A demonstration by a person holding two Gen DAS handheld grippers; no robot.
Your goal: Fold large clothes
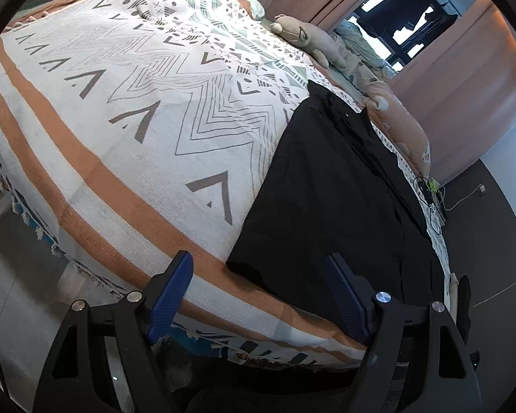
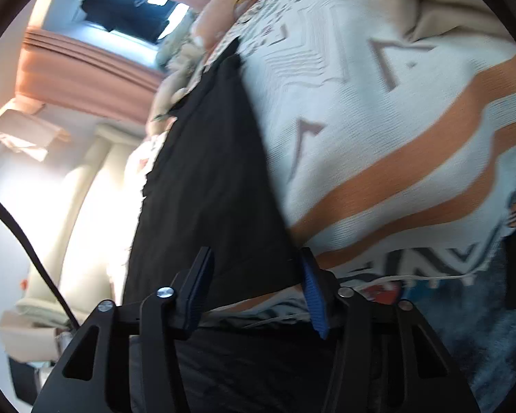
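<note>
Mostly, both views are filled by a bed (image 1: pixel 86 206) covered with a white blanket (image 1: pixel 148 79) that is printed with grey chevrons and zigzags and crossed by orange stripes near its fringed edge. A black garment (image 1: pixel 326 186) is spread flat on the blanket along one side of the bed, its near hem lying just inside the bed's edge. Pink curtains (image 1: pixel 447 79) are seen behind the bed, drawn aside from a window (image 1: pixel 395 27), and a beige plush toy (image 1: pixel 309 39) is laid near the pillows beyond the garment's far end. The left hand-held gripper (image 1: pixel 259 265) is held above the bed's near edge with its blue pads spread; the garment's near corner is framed between them but is not touched. In the blurred right wrist view, the right hand-held gripper (image 2: pixel 256 261) is seen at the garment's (image 2: pixel 206 172) hem with its jaws partly spread; whether cloth is pinched cannot be told.
</note>
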